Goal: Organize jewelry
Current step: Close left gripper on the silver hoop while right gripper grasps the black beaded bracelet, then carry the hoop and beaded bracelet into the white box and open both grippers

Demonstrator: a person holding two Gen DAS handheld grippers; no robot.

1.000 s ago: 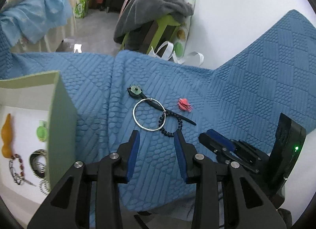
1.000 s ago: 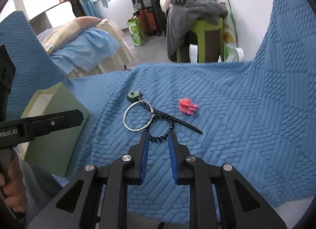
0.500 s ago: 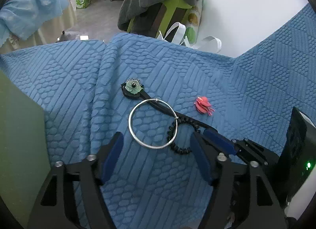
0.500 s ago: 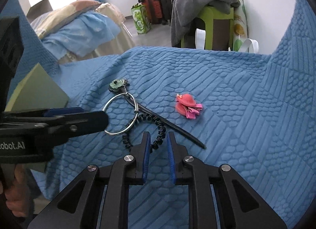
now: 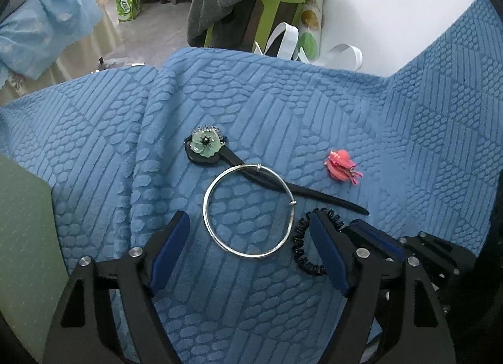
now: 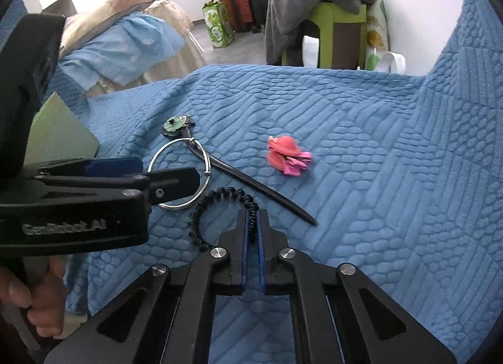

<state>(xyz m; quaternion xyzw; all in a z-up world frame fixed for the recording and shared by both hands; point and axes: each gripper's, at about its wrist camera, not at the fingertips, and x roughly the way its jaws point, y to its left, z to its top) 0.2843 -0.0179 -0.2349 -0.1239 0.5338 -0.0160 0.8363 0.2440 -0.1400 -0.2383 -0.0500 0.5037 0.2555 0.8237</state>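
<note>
So the silver bangle [image 5: 250,211] is lying flat on the blue quilt [image 5: 314,106], sitting right between the wide-open fingers of the left gripper [image 5: 248,222]. The black hair stick [image 5: 273,180] with the green flower passes under the bangle's far edge. Just beside the bangle, the black coil bracelet [image 6: 220,206] has one side pinched in the right gripper [image 6: 251,222], jaws nearly closed on it. The pink flower clip [image 6: 287,155] sits well beyond the stick
</note>
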